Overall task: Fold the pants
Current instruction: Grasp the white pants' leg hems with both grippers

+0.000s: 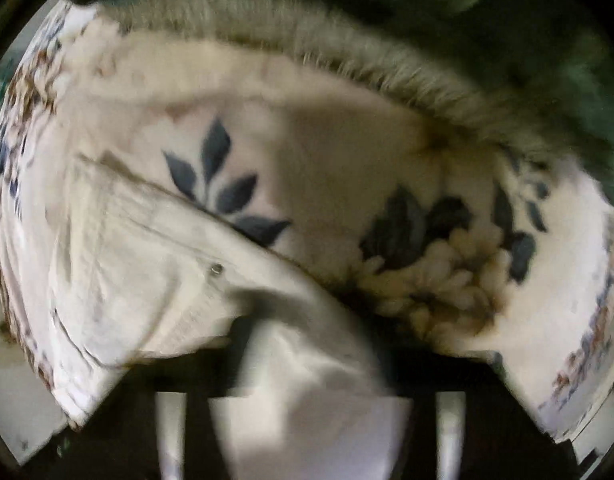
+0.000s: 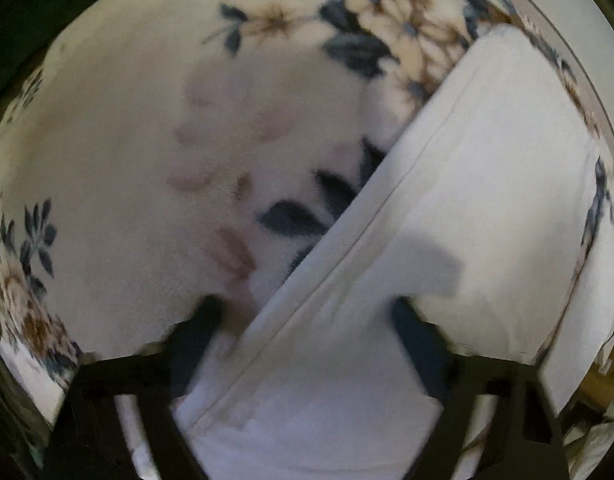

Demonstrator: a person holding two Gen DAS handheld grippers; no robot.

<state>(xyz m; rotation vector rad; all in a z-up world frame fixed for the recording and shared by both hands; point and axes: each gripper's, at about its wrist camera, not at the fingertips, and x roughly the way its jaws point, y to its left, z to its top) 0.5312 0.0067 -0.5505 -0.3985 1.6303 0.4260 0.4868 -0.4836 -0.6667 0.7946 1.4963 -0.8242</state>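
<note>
- I see white pants [image 1: 155, 264] lying on a floral fleece blanket [image 1: 339, 168]; a rivet shows on the pocket area.
- My left gripper [image 1: 311, 360] has white fabric bunched between its fingers; blur prevents me confirming a clamp.
- My right gripper [image 2: 307, 312] stands with jaws spread, a pant seam [image 2: 347, 248] running between them.

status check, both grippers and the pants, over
Left gripper fingers apart, white pants fabric bunched between them. Right gripper open, straddling pants seam. Pants flat on floral blanket. Nothing in the way.
</note>
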